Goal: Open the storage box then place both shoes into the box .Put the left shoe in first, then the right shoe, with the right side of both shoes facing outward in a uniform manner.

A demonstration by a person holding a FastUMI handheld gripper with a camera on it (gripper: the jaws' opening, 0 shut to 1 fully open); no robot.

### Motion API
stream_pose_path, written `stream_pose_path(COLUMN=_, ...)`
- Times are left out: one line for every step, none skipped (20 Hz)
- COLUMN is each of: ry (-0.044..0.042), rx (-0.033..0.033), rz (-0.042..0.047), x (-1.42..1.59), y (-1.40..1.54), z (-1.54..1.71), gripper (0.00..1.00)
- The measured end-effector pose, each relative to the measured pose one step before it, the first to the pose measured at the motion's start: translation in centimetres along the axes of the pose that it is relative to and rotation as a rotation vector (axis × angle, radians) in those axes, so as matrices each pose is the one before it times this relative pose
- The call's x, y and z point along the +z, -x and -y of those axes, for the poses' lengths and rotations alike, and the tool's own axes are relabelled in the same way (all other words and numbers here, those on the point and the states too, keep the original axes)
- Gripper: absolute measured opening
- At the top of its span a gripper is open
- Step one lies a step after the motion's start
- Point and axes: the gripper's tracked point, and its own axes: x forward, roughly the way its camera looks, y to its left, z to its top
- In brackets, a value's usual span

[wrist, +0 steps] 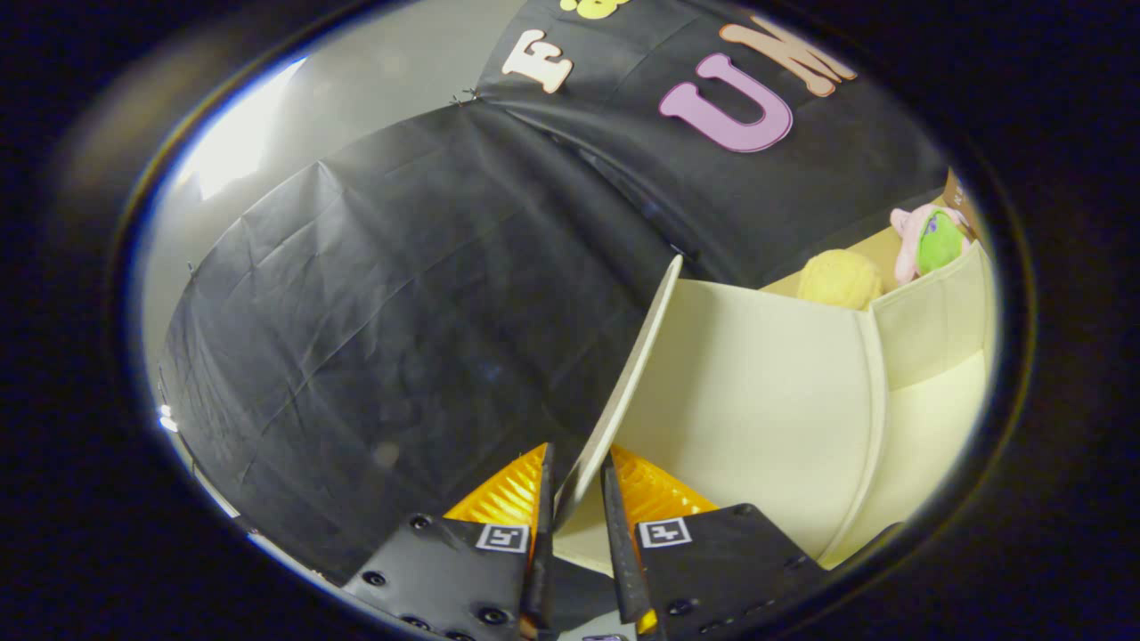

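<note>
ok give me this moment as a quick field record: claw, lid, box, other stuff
claw: claw straddles the lid's edge, fingers close on either side; contact unclear
lid: cream lid raised, seen edge-on
box: cream storage box open, no shoe visible inside
beyond box: yellow plush, pink and green toy

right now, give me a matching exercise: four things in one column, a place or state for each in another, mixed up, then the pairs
Things:
1. tongs
2. lid of the storage box
3. yellow plush toy
4. pink and green plush toy

Places or states:
A. behind the box's back wall, beside the yellow toy, further from the lid
B. swung up on edge, its edge pinched between the two fingers
C. shut on the lid's edge
D. just behind the box's back wall, nearer the lid

Pairs: 1-C, 2-B, 3-D, 4-A

The storage box stands open, its cream inside bare where it shows.
</note>
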Motion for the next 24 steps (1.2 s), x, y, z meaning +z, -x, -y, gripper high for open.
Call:
stream_pose_path(ry=-0.02358, rx=0.01013, rz=-0.03309, x=-0.582, y=-0.431, z=0.036, gripper=0.38)
stream_pose_path(ry=-0.01008, rx=0.00037, rz=-0.02113, x=-0.421, y=0.025, z=0.143, gripper=0.42)
stream_pose_path(ry=0.00978, rx=-0.00744, rz=-0.00643, x=0.077, y=0.242, z=0.364, gripper=0.47)
stream_pose_path(ry=0.02206, rx=-0.00443, rz=0.01205, x=0.452, y=0.094, z=0.318, gripper=0.52)
stream_pose_path(ry=0.02697, rx=-0.01472, rz=0.0164, x=0.451, y=0.202, z=0.304, gripper=0.56)
stream_pose_path(ry=0.02828, rx=-0.01331, rz=0.01839, x=0.626, y=0.689, z=0.364, gripper=0.61)
stream_pose_path(ry=0.02503, rx=-0.01676, rz=0.01745, x=0.679, y=0.798, z=0.293, gripper=0.66)
stream_pose_path(ry=0.02441, rx=-0.0205, rz=0.01705, x=0.856, y=0.787, z=0.43, gripper=0.7)
stream_pose_path(ry=0.02492, rx=-0.02414, rz=0.01387, x=0.584, y=0.633, z=0.93, gripper=0.75)
stream_pose_path(ry=0.02305, rx=-0.02797, rz=0.01791, x=0.781, y=0.9, z=1.177, gripper=0.8)
stream_pose_path(ry=0.02334, rx=-0.03219, rz=0.02034, x=0.862, y=1.09, z=1.548, gripper=0.84)
stream_pose_path(ry=0.02105, rx=-0.03468, rz=0.02288, x=1.026, y=1.024, z=1.499, gripper=0.89)
stream_pose_path(ry=0.01691, rx=-0.0334, rz=0.02328, x=0.967, y=1.251, z=0.93, gripper=0.94)
stream_pose_path(ry=0.01494, rx=-0.03217, rz=0.01678, x=0.836, y=1.179, z=1.327, gripper=0.98)
stream_pose_path(ry=0.01117, rx=-0.03323, rz=0.00429, x=0.518, y=1.124, z=1.41, gripper=0.98)
stream_pose_path(ry=0.00952, rx=-0.02895, rz=-0.006, x=0.382, y=1.018, z=1.753, gripper=0.98)
stream_pose_path(ry=0.00833, rx=-0.02966, rz=-0.01209, x=0.164, y=1.047, z=1.619, gripper=0.99)
stream_pose_path(ry=0.00997, rx=-0.03499, rz=-0.01797, x=-0.105, y=1.117, z=2.031, gripper=0.99)
stream_pose_path(ry=0.01102, rx=-0.0353, rz=-0.02423, x=-0.176, y=1.307, z=1.743, gripper=0.99)
stream_pose_path(ry=0.00846, rx=-0.03276, rz=-0.02095, x=-0.374, y=1.055, z=1.984, gripper=0.99)
stream_pose_path(ry=0.00678, rx=-0.03482, rz=-0.01692, x=-0.261, y=0.964, z=1.761, gripper=0.98)
stream_pose_path(ry=0.00589, rx=-0.02979, rz=-0.01674, x=-0.317, y=0.885, z=1.74, gripper=0.98)
stream_pose_path(ry=0.00404, rx=-0.02424, rz=-0.01458, x=-0.656, y=0.757, z=1.795, gripper=0.98)
stream_pose_path(ry=0.00192, rx=-0.01946, rz=-0.01217, x=-0.535, y=0.714, z=1.587, gripper=0.98)
